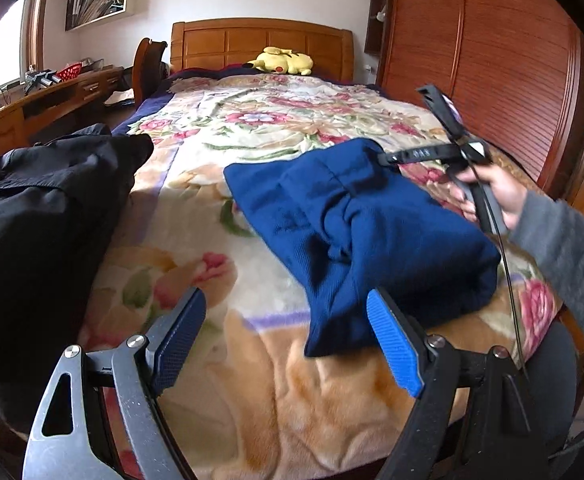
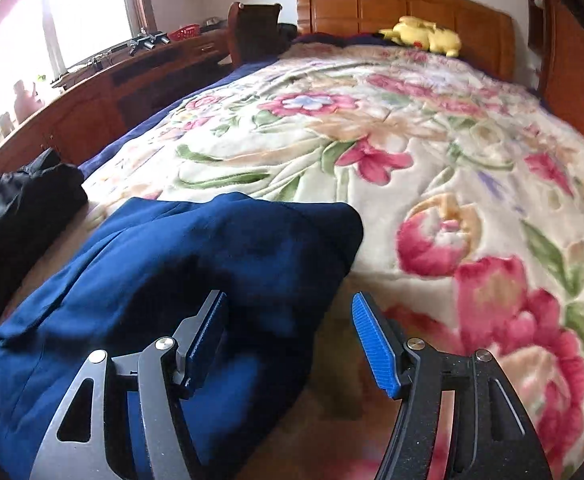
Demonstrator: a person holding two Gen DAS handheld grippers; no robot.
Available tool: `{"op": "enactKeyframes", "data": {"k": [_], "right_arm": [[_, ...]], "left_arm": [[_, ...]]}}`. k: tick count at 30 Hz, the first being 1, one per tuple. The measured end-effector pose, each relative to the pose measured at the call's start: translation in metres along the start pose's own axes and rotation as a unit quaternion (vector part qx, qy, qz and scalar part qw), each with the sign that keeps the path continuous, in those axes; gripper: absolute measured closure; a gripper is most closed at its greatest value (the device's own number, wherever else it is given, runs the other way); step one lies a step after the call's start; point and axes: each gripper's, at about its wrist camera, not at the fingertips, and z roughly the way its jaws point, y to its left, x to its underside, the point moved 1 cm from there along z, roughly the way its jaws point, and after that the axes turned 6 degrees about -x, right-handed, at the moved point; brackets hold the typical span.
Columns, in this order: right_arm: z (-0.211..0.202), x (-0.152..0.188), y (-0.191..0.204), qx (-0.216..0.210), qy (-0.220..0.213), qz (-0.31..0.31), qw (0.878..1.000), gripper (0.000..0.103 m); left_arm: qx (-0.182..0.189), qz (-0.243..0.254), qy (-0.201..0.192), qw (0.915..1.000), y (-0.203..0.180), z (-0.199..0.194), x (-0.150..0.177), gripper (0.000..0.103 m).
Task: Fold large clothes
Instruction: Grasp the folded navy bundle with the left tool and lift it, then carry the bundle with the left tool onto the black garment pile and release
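A folded navy blue garment (image 1: 356,232) lies on a floral blanket (image 1: 252,128) near the foot of a wooden bed, its long axis running on a slant in the left wrist view, from a narrow end low and near the camera up toward the right-hand edge of the bed, where the bundle is thicker. The left gripper (image 1: 288,336) hovers above the blanket with its blue-padded jaws spread wide and nothing between them; the garment's near corner sits just beyond its right finger. The right gripper (image 2: 288,336), seen from its own camera, also stands released, its jaws parted and empty over the garment's edge, with the left pad above the blue cloth and the right pad above the blanket. In the left wrist view a hand (image 1: 492,196) in a grey sleeve (image 1: 568,248) holds that gripper at the garment's far side. A heap of black clothing (image 1: 44,216) rests at the bed's left edge, well apart from the blue one, and a yellow plush toy (image 1: 282,61) lies against the headboard (image 1: 260,42).
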Motion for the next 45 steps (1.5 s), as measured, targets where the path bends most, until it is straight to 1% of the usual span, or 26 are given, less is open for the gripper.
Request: {"op": "enactKeyframes", "data": {"k": [3,5,8,10,14,15,16,17,18,19,20,21,23,24,29,35,40,42,45], "right_arm": [[0.021,-0.009,-0.012,-0.004,0.01,0.016,1.0,0.035],[0.033,-0.01,-0.016,-0.005,0.017,0.026,1.0,0.031],[0.049,-0.014,-0.024,-0.018,0.029,0.048,0.998,0.028],[0.054,-0.015,-0.032,-0.032,0.035,0.063,0.997,0.028],[0.063,-0.015,-0.043,-0.066,0.053,0.093,0.992,0.028],[0.07,-0.016,-0.046,-0.081,0.059,0.104,0.99,0.029],[0.077,-0.017,-0.048,-0.097,0.062,0.115,0.987,0.032],[0.08,-0.017,-0.047,-0.102,0.062,0.117,0.986,0.036],[0.082,-0.018,-0.045,-0.1,0.061,0.114,0.987,0.045],[0.083,-0.019,-0.042,-0.101,0.059,0.109,0.987,0.05],[0.083,-0.02,-0.039,-0.1,0.055,0.101,0.988,0.064],[0.081,-0.022,-0.034,-0.096,0.052,0.087,0.99,0.073],[0.073,-0.024,-0.025,-0.077,0.045,0.062,0.994,0.081],[0.068,-0.025,-0.022,-0.07,0.038,0.054,0.995,0.084],[0.037,-0.036,-0.004,-0.055,-0.021,0.026,0.998,0.087],[-0.002,-0.048,0.033,-0.048,-0.059,-0.021,0.997,0.087],[-0.027,-0.059,0.058,-0.049,-0.087,-0.041,0.994,0.088],[-0.031,-0.066,0.07,-0.052,-0.096,-0.051,0.993,0.088],[-0.036,-0.077,0.099,-0.063,-0.102,-0.079,0.99,0.088]], "left_arm": [[0.003,0.0,0.008,1.0,0.0,0.003,0.004,0.02],[0.008,0.0,0.013,0.9999,-0.002,0.007,0.009,0.02],[0.022,-0.005,0.025,0.9994,-0.004,0.017,0.016,0.029],[0.034,-0.009,0.033,0.9988,-0.007,0.024,0.019,0.041],[0.049,-0.014,0.027,0.9983,-0.01,0.031,0.018,0.057],[0.055,-0.016,0.022,0.9981,-0.011,0.031,0.018,0.067],[0.062,-0.018,0.022,0.9977,-0.012,0.031,0.017,0.075],[0.07,-0.02,0.023,0.997,-0.012,0.033,0.016,0.079],[0.074,-0.018,0.026,0.9968,-0.014,0.033,0.017,0.083],[0.072,-0.016,0.025,0.9969,-0.015,0.033,0.017,0.087],[0.073,-0.015,0.024,0.9969,-0.016,0.031,0.017,0.089],[0.075,-0.015,0.022,0.9969,-0.016,0.028,0.017,0.092],[0.077,-0.02,0.015,0.9967,-0.014,0.024,0.015,0.094],[0.076,-0.023,0.007,0.9968,-0.014,0.02,0.014,0.095],[0.072,-0.023,-0.021,0.9969,-0.015,0.007,0.006,0.097],[0.062,-0.023,-0.065,0.9957,-0.002,-0.014,-0.018,0.098],[0.039,-0.027,-0.098,0.9941,0.029,-0.036,-0.036,0.098],[0.024,-0.029,-0.113,0.9928,0.047,-0.05,-0.039,0.098],[-0.003,-0.035,-0.137,0.99,0.076,-0.07,-0.044,0.098]]}}
